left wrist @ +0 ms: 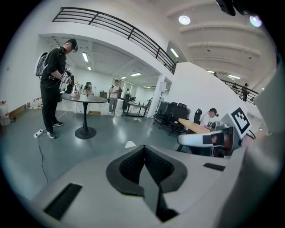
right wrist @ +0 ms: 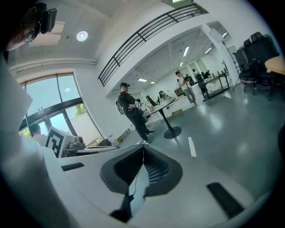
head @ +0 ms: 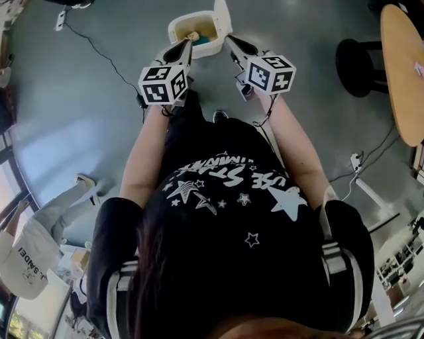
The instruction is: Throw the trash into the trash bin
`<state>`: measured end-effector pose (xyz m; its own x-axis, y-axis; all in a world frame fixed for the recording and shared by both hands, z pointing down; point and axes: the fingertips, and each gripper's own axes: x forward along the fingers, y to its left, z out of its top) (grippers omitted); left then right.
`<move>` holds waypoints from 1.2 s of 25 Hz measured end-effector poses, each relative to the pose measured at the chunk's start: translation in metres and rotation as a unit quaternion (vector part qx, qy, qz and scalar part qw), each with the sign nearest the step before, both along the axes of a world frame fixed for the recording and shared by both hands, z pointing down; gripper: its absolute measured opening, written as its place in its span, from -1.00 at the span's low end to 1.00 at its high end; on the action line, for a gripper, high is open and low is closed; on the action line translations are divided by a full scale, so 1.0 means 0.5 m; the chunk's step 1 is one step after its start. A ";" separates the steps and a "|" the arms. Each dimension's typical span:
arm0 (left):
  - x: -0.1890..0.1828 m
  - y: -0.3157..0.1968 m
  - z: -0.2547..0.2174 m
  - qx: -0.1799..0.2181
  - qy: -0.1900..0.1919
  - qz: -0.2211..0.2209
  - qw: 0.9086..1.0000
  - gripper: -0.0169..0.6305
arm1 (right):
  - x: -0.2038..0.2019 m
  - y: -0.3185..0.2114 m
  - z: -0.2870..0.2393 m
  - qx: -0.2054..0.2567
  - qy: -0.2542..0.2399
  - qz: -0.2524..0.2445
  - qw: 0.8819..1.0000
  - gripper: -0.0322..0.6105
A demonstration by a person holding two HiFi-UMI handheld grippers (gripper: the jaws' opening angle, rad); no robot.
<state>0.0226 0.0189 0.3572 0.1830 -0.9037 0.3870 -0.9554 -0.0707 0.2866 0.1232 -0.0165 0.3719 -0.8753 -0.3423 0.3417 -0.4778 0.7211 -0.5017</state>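
We see the white trash bin (head: 174,29) on the grey floor (head: 79,99), its lid (head: 222,13) tipped up at the bin's right side. Inside the bin lie a tan scrap of trash (head: 192,36) and a blue piece (head: 203,40). The left gripper (head: 187,42) points at the bin, and in the head view its tip overlaps the near rim. Its fingers (left wrist: 132,165) are pressed together with nothing between them. The right gripper (head: 229,40) sits just beside the lid, its 2 fingers (right wrist: 128,168) likewise fully closed and empty. Well right of the bin stand a black stool (head: 358,63) and a round wooden tabletop (head: 401,73).
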 end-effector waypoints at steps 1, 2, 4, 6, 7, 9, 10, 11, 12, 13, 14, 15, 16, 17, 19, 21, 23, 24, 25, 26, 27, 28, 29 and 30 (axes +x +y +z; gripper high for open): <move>0.002 0.008 -0.005 0.002 0.001 -0.002 1.000 -0.91 | 0.004 0.008 -0.003 0.002 0.000 -0.001 1.000 -0.88; 0.004 0.015 -0.010 0.005 0.002 -0.003 1.000 -0.91 | 0.006 0.015 -0.005 0.004 0.000 -0.001 1.000 -0.88; 0.008 0.025 -0.019 0.012 0.003 -0.001 1.000 -0.91 | 0.010 0.025 -0.010 0.009 -0.001 0.004 1.000 -0.88; 0.010 0.033 -0.025 0.017 0.003 0.004 1.000 -0.91 | 0.012 0.033 -0.019 0.011 -0.006 0.013 1.000 -0.88; 0.009 0.039 -0.027 0.018 0.004 0.006 1.000 -0.91 | 0.011 0.040 -0.025 0.012 -0.009 0.017 1.000 -0.88; 0.005 0.052 -0.033 0.020 0.008 0.010 1.000 -0.91 | 0.008 0.057 -0.039 0.016 -0.015 0.022 1.000 -0.88; 0.003 0.059 -0.038 0.023 0.010 0.012 1.000 -0.91 | 0.006 0.066 -0.047 0.020 -0.016 0.024 0.999 -0.88; 0.002 0.067 -0.045 0.026 0.012 0.015 0.999 -0.91 | 0.005 0.074 -0.054 0.023 -0.015 0.028 0.999 -0.88; 0.001 0.077 -0.051 0.029 0.013 0.018 0.999 -0.91 | 0.004 0.084 -0.060 0.026 -0.014 0.032 0.999 -0.88; 0.000 0.088 -0.057 0.032 0.015 0.021 0.999 -0.91 | 0.004 0.095 -0.065 0.028 -0.013 0.036 0.999 -0.88; -0.001 0.101 -0.064 0.035 0.017 0.024 0.999 -0.91 | 0.002 0.108 -0.071 0.031 -0.012 0.039 0.999 -0.88; -0.001 0.114 -0.071 0.039 0.020 0.027 0.999 -0.91 | 0.001 0.122 -0.077 0.036 -0.010 0.041 0.998 -0.88; -0.002 0.126 -0.079 0.043 0.022 0.030 0.998 -0.91 | -0.001 0.136 -0.084 0.042 -0.008 0.042 0.998 -0.88; -0.004 0.137 -0.087 0.048 0.024 0.034 0.998 -0.91 | -0.004 0.150 -0.091 0.048 -0.005 0.042 0.998 -0.88; -0.011 0.156 -0.101 0.055 0.026 0.041 0.997 -0.91 | -0.013 0.176 -0.099 0.057 -0.001 0.045 0.997 -0.88; -0.021 0.175 -0.106 0.059 0.025 0.047 0.997 -0.91 | -0.024 0.204 -0.100 0.058 0.000 0.048 0.997 -0.88; -0.028 0.194 -0.108 0.063 0.024 0.051 0.996 -0.91 | -0.031 0.230 -0.098 0.063 0.005 0.049 0.997 -0.88; -0.029 0.204 -0.111 0.066 0.023 0.054 0.996 -0.91 | -0.033 0.241 -0.098 0.066 0.007 0.050 0.997 -0.88; -0.029 0.214 -0.115 0.069 0.021 0.058 0.996 -0.91 | -0.033 0.252 -0.101 0.068 0.008 0.053 0.996 -0.88; -0.029 0.223 -0.121 0.072 0.019 0.062 0.995 -0.91 | -0.032 0.260 -0.105 0.069 0.009 0.057 0.996 -0.88; -0.028 0.231 -0.127 0.075 0.018 0.065 0.995 -0.91 | -0.030 0.266 -0.111 0.071 0.010 0.060 0.996 -0.88; -0.028 0.236 -0.134 0.078 0.018 0.068 0.994 -0.91 | -0.028 0.269 -0.117 0.074 0.012 0.064 0.995 -0.88; -0.027 0.238 -0.140 0.080 0.018 0.070 0.994 -0.91 | -0.025 0.271 -0.123 0.076 0.014 0.067 0.995 -0.88; -0.026 0.239 -0.145 0.082 0.019 0.072 0.994 -0.91 | -0.023 0.271 -0.127 0.077 0.016 0.069 0.995 -0.88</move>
